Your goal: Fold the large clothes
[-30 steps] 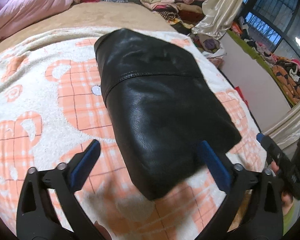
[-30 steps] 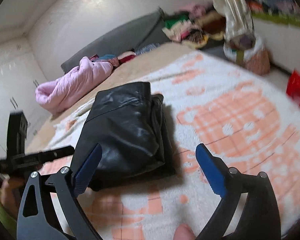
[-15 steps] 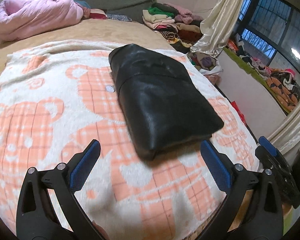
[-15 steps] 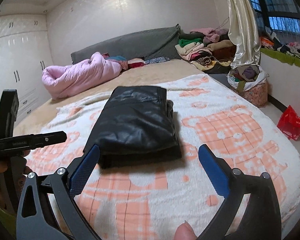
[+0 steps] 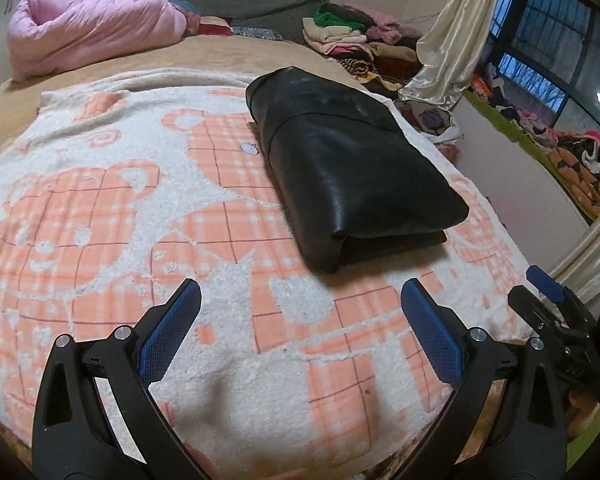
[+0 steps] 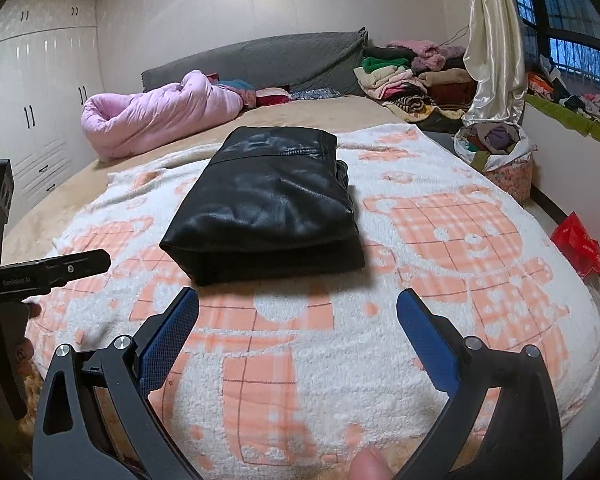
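While the blanket (image 5: 79, 216) covers the bed, the folded black jacket (image 5: 352, 168) lies on its middle (neat, layered); left gripper (image 5: 300, 312) and right gripper (image 6: 297, 318) hover near, jaws wide apart, holding nothing.

No legible text anywhere

Black hand-held gripper (image 5: 300, 300), blue pads (image 5: 167, 332), silver screws.

left hand-held gripper (image 5: 300, 312): jaws spread wide, holding nothing; right hand-held gripper (image 6: 297, 316): jaws spread wide, holding nothing
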`<action>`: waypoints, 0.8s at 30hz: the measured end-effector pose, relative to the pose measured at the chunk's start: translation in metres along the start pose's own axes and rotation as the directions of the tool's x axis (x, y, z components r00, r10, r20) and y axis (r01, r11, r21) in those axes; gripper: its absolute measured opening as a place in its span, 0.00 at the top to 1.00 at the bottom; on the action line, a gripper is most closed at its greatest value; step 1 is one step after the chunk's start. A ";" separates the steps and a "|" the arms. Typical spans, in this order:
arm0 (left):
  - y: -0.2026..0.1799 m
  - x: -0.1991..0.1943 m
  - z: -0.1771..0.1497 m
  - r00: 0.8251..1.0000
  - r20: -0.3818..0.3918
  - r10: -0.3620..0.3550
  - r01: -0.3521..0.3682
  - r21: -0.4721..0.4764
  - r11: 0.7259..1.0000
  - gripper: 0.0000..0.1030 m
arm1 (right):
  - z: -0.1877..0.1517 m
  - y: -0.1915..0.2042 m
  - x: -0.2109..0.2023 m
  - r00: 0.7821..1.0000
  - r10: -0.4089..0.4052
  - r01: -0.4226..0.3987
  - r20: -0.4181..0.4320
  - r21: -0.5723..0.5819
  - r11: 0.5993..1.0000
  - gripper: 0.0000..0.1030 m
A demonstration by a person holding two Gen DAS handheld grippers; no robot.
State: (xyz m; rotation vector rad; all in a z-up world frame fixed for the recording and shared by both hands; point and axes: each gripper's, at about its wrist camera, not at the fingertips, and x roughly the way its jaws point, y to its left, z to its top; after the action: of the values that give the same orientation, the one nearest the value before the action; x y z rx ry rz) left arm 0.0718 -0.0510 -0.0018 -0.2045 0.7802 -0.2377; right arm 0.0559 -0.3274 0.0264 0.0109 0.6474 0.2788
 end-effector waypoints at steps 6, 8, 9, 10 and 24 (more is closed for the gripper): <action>0.002 0.002 -0.001 1.000 -0.005 0.018 -0.018 0.000 1.000 0.09 | 0.001 -0.002 0.002 1.000 0.000 0.000 -0.010 0.012 1.000 0.04; 0.001 0.003 -0.001 0.999 -0.015 0.032 -0.032 0.004 0.999 0.09 | 0.000 -0.003 0.002 1.000 0.001 -0.001 -0.012 0.014 1.000 0.04; 0.001 0.004 -0.001 0.999 -0.018 0.036 -0.036 0.007 0.999 0.09 | 0.000 -0.004 0.003 1.000 0.002 -0.002 -0.014 0.014 1.000 0.04; 0.001 0.005 -0.002 0.999 -0.022 0.039 -0.039 0.010 0.999 0.09 | -0.001 -0.004 0.003 1.000 0.003 -0.002 -0.016 0.015 1.000 0.04; -0.002 0.005 -0.002 0.999 -0.021 0.039 -0.039 0.022 0.999 0.09 | -0.002 -0.003 0.006 1.000 0.001 0.000 -0.031 0.014 1.000 0.04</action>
State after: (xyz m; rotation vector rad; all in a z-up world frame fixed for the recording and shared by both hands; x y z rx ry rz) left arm 0.0737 -0.0545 -0.0060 -0.1662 0.8022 -0.2119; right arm 0.0604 -0.3292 0.0206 0.0202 0.6804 0.2753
